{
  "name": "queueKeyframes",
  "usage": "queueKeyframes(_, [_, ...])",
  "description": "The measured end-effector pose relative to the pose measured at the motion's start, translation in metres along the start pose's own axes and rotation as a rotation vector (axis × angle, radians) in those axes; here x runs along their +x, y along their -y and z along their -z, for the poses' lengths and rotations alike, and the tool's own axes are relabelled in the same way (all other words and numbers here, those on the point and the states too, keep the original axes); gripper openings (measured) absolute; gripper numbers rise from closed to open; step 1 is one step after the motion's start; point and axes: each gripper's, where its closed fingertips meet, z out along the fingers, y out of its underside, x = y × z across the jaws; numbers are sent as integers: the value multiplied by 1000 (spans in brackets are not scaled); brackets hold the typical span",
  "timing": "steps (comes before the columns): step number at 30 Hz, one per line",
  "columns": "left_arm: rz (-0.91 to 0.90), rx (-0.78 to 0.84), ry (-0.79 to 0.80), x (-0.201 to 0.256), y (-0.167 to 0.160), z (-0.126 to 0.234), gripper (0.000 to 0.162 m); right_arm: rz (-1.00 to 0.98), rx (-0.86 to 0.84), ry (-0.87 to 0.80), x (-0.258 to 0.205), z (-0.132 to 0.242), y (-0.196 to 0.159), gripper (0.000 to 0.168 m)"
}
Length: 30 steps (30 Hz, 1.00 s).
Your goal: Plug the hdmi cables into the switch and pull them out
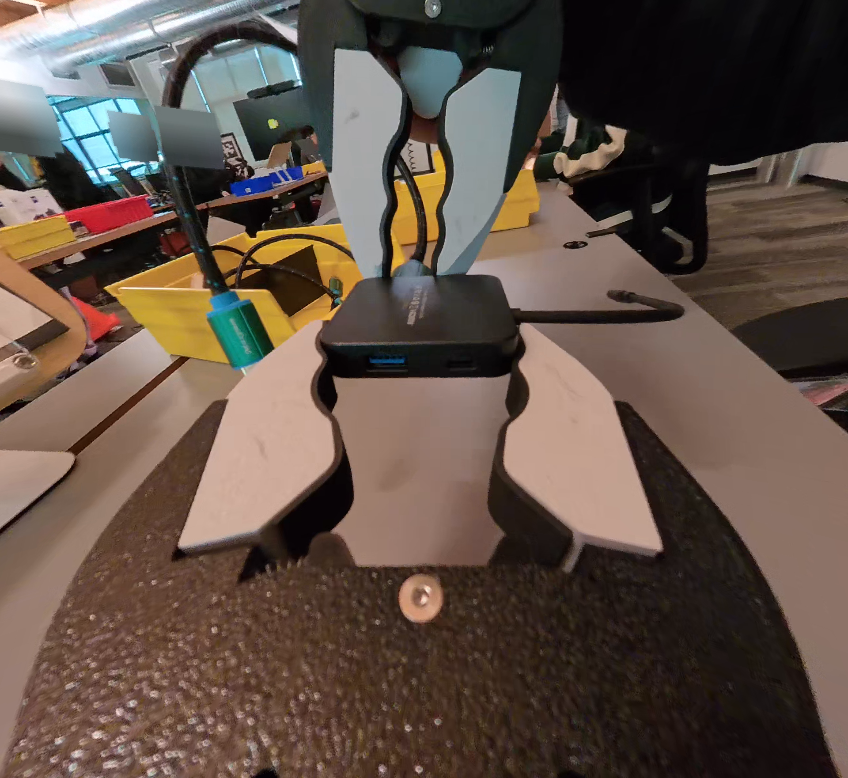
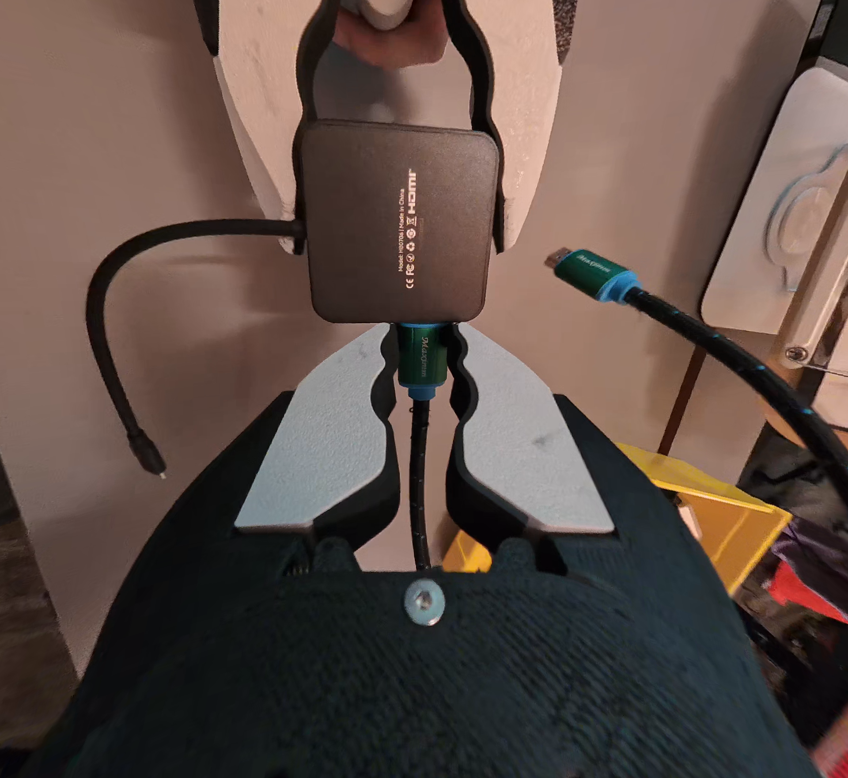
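The black square switch (image 1: pixel 420 320) lies flat on the grey table, also shown in the right wrist view (image 2: pixel 399 223). My left gripper (image 1: pixel 420 352) is shut on the switch, one finger on each side. My right gripper (image 2: pixel 421 343) is shut on a green HDMI plug (image 2: pixel 421 356) that sits against the switch's near edge, no metal tip showing. From the left wrist view, the right gripper (image 1: pixel 413 271) comes down at the switch's far edge. A second green HDMI plug (image 2: pixel 592 271) hangs loose beside the switch (image 1: pixel 238 333). The switch's own short black lead (image 2: pixel 105 297) curls across the table.
A yellow bin (image 1: pixel 183 310) with cables stands behind the switch; its corner shows in the right wrist view (image 2: pixel 716 522). A white stand (image 2: pixel 780 205) sits at the table edge. A black chair (image 1: pixel 665 214) stands beyond the table (image 1: pixel 642 388).
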Motion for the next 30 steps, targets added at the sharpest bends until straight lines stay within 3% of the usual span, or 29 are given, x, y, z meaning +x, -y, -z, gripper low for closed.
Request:
queueKeyframes(1, [4,-8,-18,3,-1,-1,72,18,-37,-5,-1,1,-2,21])
queueKeyframes(9, [-65,-60,59,-6,-10,-4,72,142,-290,-91,13,5,-5,21])
queueKeyframes(18, [-5,-33,66,-10,-12,-6,72,103,-314,-44,15,3,-12,21])
queueKeyframes(20, [27,7,143,-27,-9,8,72,154,-637,-109,32,22,-78,22])
queueKeyframes(21, [80,50,172,-39,-6,22,72,132,-594,-117,32,22,-92,21])
queueKeyframes(23, [147,87,230,-59,-10,41,72,-71,-254,-7,12,27,-65,21])
queueKeyframes(24, [173,85,238,-62,-15,42,72,-95,-174,-38,19,41,-55,21])
queueKeyframes(27, [180,110,192,-53,-11,33,72,-128,-145,-231,67,91,-61,18])
queueKeyframes(30, [131,62,183,-47,-14,27,72,-298,-77,-383,116,128,-91,15])
